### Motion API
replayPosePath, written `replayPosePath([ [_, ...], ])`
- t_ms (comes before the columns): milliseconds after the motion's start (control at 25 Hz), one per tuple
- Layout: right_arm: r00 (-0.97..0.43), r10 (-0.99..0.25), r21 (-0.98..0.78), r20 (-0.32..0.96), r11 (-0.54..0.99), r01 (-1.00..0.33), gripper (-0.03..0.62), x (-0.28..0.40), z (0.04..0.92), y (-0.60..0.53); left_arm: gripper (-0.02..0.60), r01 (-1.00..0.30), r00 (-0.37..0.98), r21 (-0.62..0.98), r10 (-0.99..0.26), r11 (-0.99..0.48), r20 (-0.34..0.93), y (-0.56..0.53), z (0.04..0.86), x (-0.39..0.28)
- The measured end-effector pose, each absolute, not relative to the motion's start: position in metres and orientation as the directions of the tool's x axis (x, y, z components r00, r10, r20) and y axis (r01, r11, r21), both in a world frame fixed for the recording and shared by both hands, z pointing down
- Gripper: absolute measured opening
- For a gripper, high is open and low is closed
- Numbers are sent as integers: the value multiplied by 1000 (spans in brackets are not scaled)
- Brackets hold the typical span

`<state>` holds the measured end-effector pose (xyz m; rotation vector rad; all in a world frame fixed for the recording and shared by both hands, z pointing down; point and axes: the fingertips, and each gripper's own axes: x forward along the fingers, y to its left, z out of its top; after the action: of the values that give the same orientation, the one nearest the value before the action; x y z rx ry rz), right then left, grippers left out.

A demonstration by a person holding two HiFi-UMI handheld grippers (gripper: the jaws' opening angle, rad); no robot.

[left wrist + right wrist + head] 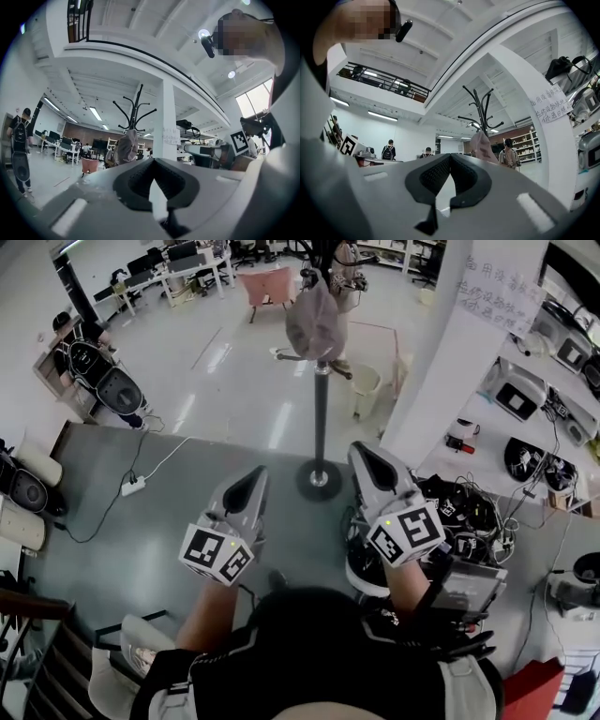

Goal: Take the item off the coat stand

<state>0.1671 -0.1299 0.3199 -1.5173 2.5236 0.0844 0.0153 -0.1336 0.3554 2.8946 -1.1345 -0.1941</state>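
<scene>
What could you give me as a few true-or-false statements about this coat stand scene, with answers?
1. The greyish fabric item hangs on the black metal coat stand. True.
2. The right tool grips that item. False: it is shut on nothing, held apart from the stand.
3. The left tool has its jaws together. True.
4. The coat stand lies toppled over. False: it stands upright.
</scene>
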Motion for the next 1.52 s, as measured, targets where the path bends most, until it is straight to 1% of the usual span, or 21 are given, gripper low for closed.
replayPosePath([
  [800, -399, -902, -33, -165, 409, -912, 9, 101, 316, -203, 15, -628, 759, 113, -638, -770, -128, -214, 358, -44],
  [1160, -373, -914, -31, -157, 382, -924, 9, 71, 319, -222, 15, -598, 780, 118, -609, -793, -144, -234, 358, -71],
  [1520, -358, -925, -28, -131, 364, -931, 11, 58, 327, -236, 17, -573, 791, 161, -593, -804, -147, -245, 366, -80],
])
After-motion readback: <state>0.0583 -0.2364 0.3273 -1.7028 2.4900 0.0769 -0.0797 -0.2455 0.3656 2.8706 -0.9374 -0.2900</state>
